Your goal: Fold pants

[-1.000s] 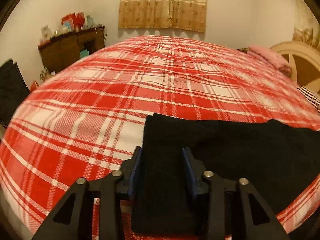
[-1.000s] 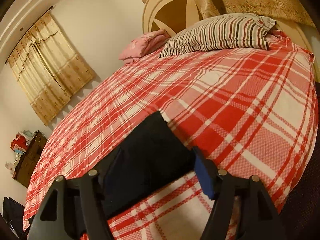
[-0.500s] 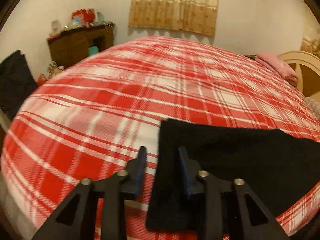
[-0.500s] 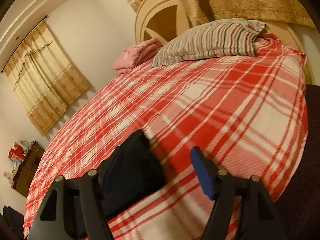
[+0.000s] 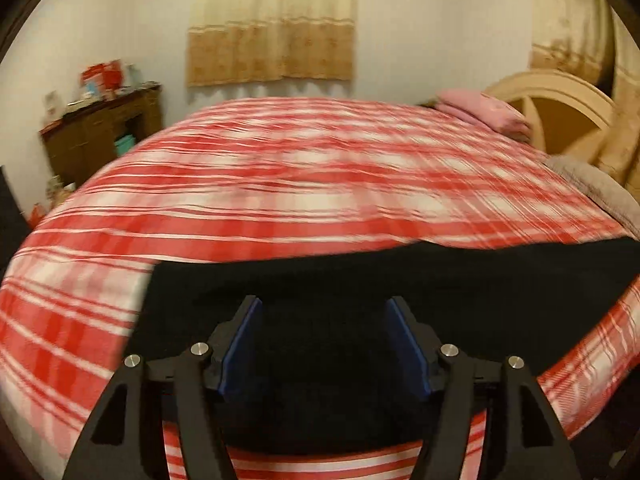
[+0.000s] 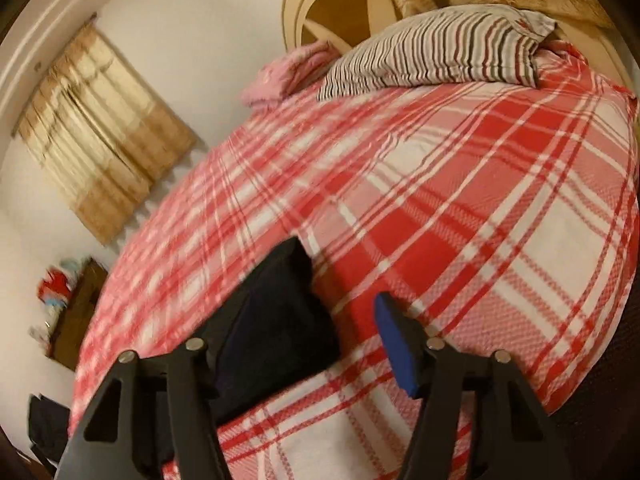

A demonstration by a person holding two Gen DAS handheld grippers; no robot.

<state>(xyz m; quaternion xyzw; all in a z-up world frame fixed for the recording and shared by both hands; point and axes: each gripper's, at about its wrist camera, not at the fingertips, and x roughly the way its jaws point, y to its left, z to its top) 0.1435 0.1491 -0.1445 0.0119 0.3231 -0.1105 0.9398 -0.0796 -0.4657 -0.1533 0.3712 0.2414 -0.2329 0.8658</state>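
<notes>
Red-plaid bedspread (image 5: pixel 280 184) is carrying the folded black pants (image 5: pixel 400 280) near its front edge, both the left tool (image 5: pixel 324 340) and right tool (image 6: pixel 296 340) hovering over them, jaws spread.

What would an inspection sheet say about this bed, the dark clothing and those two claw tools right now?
Surface: bed under a red and white plaid cover, view blurred.
Job's things: black pants lying flat near the bed's near edge, already folded into a long strip.
Clutter: striped pillow and pink pillow at the headboard.
Grippers: left gripper open above the pants; right gripper open over the pants' end; neither holds cloth.
Cables: nothing seen.
Surroundings: tan curtain, wooden cabinet with red items on top.
</notes>
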